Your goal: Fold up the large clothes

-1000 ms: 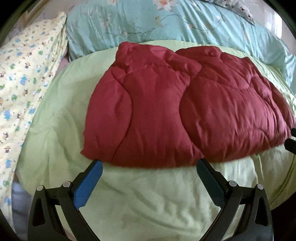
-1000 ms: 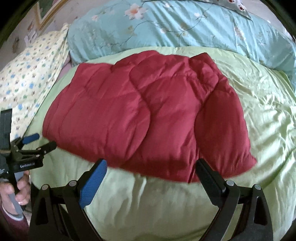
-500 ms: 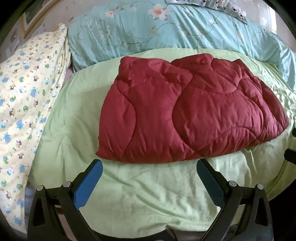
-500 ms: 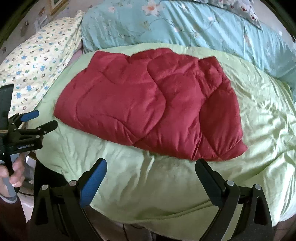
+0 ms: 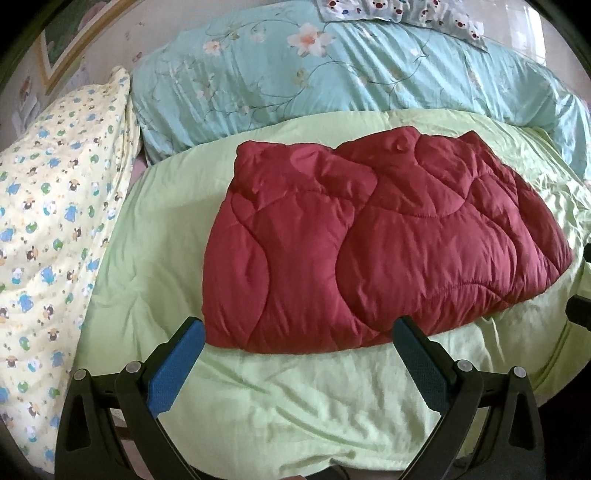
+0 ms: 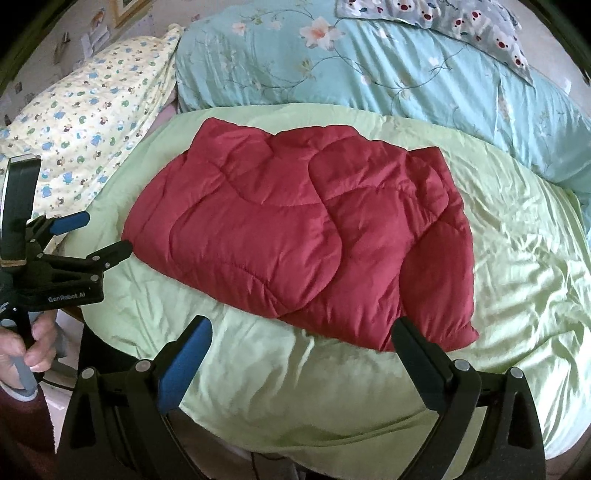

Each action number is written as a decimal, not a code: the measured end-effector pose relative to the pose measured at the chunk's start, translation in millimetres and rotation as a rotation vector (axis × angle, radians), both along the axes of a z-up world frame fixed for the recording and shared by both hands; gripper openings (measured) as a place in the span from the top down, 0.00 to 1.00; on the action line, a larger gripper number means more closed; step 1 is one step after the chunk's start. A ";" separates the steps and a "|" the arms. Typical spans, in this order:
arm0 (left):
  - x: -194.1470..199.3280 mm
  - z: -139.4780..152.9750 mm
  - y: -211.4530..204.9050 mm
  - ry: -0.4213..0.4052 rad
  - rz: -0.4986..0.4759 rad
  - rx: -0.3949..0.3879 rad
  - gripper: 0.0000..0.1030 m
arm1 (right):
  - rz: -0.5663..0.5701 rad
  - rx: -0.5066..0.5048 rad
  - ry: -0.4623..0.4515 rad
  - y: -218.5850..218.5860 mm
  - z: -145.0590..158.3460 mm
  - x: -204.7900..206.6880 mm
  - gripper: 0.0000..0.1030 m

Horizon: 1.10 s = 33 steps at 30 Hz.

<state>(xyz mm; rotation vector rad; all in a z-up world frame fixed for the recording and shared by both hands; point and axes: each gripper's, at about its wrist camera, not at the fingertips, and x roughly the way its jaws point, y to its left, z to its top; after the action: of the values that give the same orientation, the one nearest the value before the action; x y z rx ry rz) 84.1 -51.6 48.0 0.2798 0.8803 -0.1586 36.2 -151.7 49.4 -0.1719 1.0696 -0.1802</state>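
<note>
A dark red quilted jacket (image 5: 376, 243) lies folded into a compact bundle on the light green bedspread (image 5: 295, 398); it also shows in the right wrist view (image 6: 303, 236). My left gripper (image 5: 297, 332) is open and empty, held above the near edge of the bed, short of the jacket. My right gripper (image 6: 301, 334) is open and empty, also back from the jacket's near edge. The left gripper also shows in the right wrist view (image 6: 99, 236) at the far left, open, held by a hand.
A blue floral duvet (image 5: 332, 70) lies bunched along the back of the bed. A yellow patterned pillow (image 5: 48, 240) sits at the left. A bear-print pillow (image 6: 461, 26) lies at the back right. The bed's front edge (image 6: 332, 439) is below the grippers.
Both grippers have pulled back and up from the jacket, so more of the bed and its front edge shows. The jacket lies still. Both stay open.
</note>
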 end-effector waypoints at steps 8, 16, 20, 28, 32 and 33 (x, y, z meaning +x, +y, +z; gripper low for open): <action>14.4 -5.9 -5.0 0.011 -0.004 0.008 0.01 | -0.014 0.014 0.006 -6.2 -1.9 10.5 0.04; 27.9 -10.9 -14.7 0.006 -0.010 0.021 0.01 | -0.024 0.019 0.021 -13.8 -7.4 22.6 0.04; 35.6 -15.8 -17.9 0.018 -0.005 0.018 0.01 | -0.024 0.019 0.021 -14.4 -8.0 25.8 0.04; 49.2 -19.5 -24.9 0.027 0.005 0.021 0.01 | -0.016 0.022 0.025 -18.8 -7.9 37.0 0.04; 53.4 -20.0 -26.3 0.025 0.005 0.023 0.01 | -0.015 0.026 0.030 -20.7 -9.1 45.7 0.04; 54.5 -20.3 -26.3 0.025 0.005 0.023 0.01 | -0.014 0.026 0.031 -21.3 -9.4 46.7 0.04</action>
<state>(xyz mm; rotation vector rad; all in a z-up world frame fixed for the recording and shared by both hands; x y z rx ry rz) 138.6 -78.0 27.7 0.2973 0.9080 -0.1479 82.8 -173.0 40.1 -0.1447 1.1040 -0.1765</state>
